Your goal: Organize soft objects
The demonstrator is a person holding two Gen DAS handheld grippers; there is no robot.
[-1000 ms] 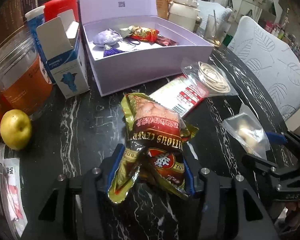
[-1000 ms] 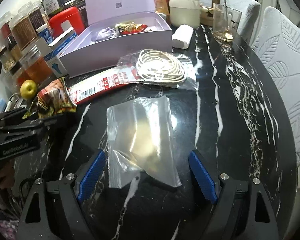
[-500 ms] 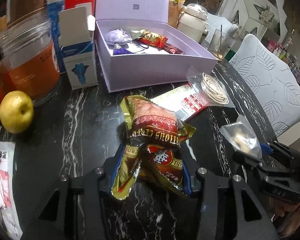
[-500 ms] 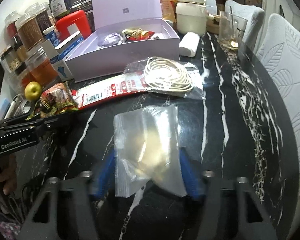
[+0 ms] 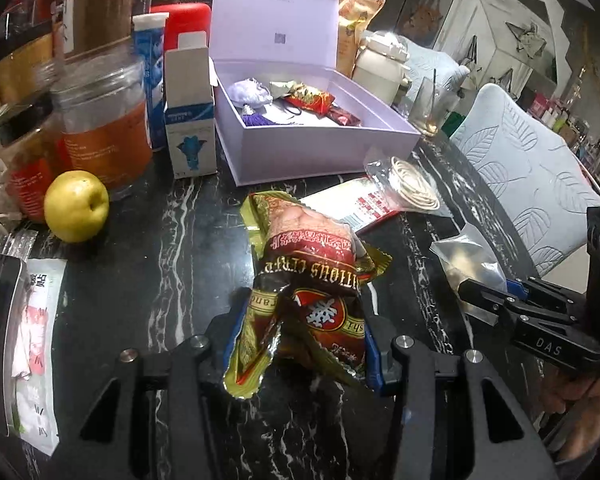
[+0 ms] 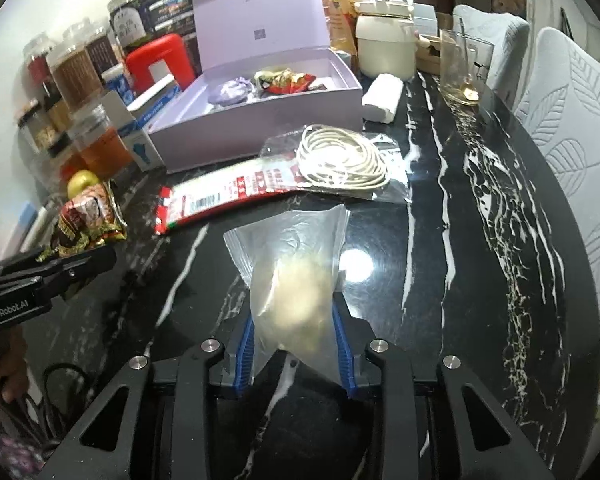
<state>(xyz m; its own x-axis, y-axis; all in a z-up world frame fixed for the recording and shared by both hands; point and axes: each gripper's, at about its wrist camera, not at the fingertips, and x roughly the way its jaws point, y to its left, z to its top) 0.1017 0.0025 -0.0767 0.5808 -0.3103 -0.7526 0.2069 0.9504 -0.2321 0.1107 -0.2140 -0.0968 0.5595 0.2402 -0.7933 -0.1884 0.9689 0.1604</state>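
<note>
My left gripper (image 5: 300,344) is shut on a crinkled red and gold snack packet (image 5: 312,276), held just above the black marble table. In the right wrist view my right gripper (image 6: 296,344) has a clear zip bag (image 6: 296,276) with something pale inside between its blue pads; the jaws are closing and the pads press the bag's sides. The open lilac box (image 5: 320,148) stands behind, holding a purple pouch (image 5: 250,92) and red snack packets (image 5: 310,98). The left gripper with its packet (image 6: 88,220) shows at the left of the right wrist view.
A bagged coil of white cord (image 6: 340,158) and a flat red and white packet (image 6: 228,196) lie before the box. A yellow apple (image 5: 76,206), jars (image 5: 100,120) and a small blue carton (image 5: 190,136) crowd the left. A glass (image 6: 464,68) and chairs (image 5: 528,184) stand right.
My right gripper's jaws have come together onto the clear bag, which now stands up between the pads. The left gripper has moved up and toward the box with the snack packet.
</note>
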